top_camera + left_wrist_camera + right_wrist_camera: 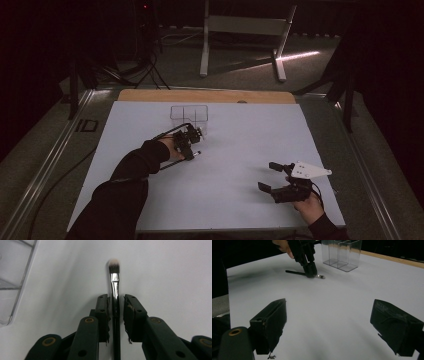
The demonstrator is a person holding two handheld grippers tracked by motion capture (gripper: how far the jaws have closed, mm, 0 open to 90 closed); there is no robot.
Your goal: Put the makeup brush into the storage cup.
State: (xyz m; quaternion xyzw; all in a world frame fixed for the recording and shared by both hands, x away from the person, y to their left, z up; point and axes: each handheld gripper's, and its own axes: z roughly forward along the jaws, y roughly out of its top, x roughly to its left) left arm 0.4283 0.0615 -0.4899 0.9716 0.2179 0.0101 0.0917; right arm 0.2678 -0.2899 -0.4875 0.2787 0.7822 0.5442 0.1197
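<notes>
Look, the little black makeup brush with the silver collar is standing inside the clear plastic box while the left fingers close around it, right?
Not quite. The little black makeup brush with the silver collar lies flat on the white table sheet, outside the clear plastic box. The right gripper view shows it lying there, with the left fingers around its handle.

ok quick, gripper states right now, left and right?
Left gripper: jaws straddle the makeup brush on the table; one pad touches it, the other stands apart, so not gripped yet.
Right gripper: open, nothing between the jaws.
</notes>
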